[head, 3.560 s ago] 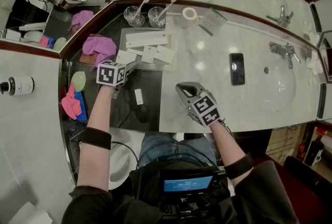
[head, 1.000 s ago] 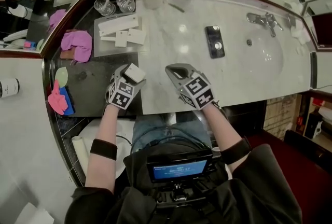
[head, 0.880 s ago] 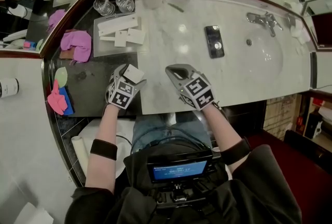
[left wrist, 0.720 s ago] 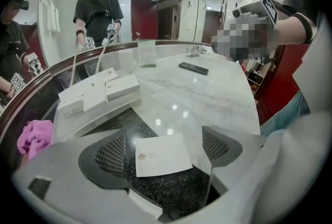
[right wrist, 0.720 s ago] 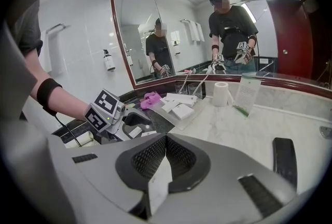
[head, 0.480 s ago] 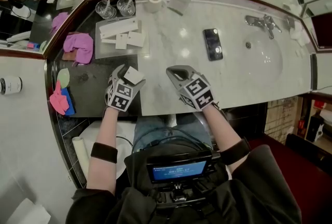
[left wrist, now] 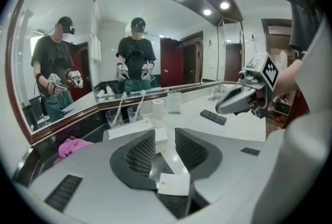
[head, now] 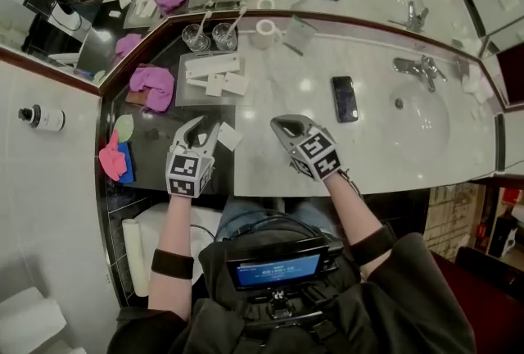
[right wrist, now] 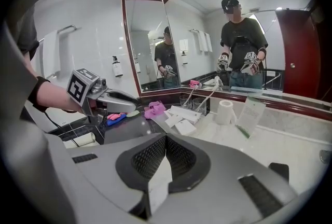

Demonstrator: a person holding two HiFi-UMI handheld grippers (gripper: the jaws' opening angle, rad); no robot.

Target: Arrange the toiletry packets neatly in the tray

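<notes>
Mid-transfer: right gripper [right wrist: 166, 142] is clamped on a thin white packet [right wrist: 157, 186] held edge-on, well short of the tray [head: 190, 95] at the back left of the counter [head: 385, 156], where other packets [head: 213, 65] lie. Left gripper [left wrist: 165, 139] jaws have just been closing but stand partly apart, pads clear of the loose packet [left wrist: 174, 184] low between them; can't tell if it rests on the gripper or the counter. Next, probably: carry the right one to the tray, lay it flat beside the others, then re-grip the loose one.
</notes>
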